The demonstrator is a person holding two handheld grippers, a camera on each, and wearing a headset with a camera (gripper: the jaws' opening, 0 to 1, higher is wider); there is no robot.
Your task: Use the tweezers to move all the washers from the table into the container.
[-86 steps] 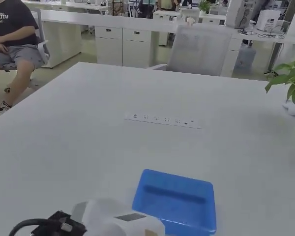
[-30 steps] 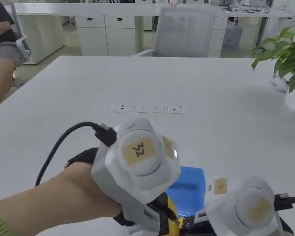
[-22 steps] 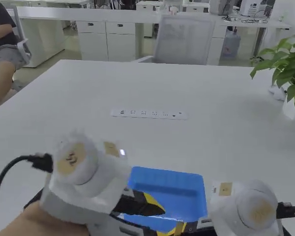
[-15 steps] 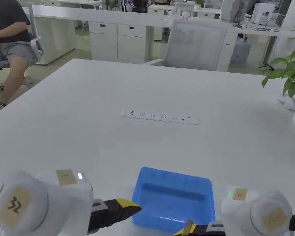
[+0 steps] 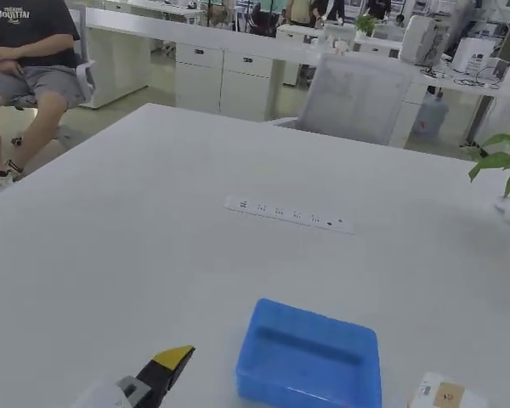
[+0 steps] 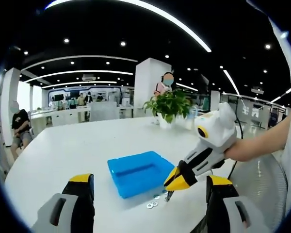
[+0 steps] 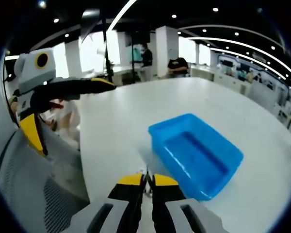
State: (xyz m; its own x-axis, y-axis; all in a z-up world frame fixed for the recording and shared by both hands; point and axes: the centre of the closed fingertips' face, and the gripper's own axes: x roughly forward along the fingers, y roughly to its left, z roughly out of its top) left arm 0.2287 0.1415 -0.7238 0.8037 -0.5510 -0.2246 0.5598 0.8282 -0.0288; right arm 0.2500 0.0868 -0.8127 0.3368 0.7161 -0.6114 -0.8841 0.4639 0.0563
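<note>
One blue container [image 5: 310, 357] is resting on one table [image 5: 153, 221]. Just beside it at least two washers [image 6: 152, 204] are lying; beyond it, one power strip [image 5: 291, 214]. Two grippers are hovering near it: left gripper [image 6: 149, 179], and right gripper [image 7: 146, 178] pinching one pair of tweezers [image 6: 169, 195].

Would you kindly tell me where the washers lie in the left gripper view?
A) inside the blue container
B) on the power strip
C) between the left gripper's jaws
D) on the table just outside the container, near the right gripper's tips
D: the washers rest on the white table beside the blue container, just under the right gripper, whose shut jaws hold the tweezers.
</note>
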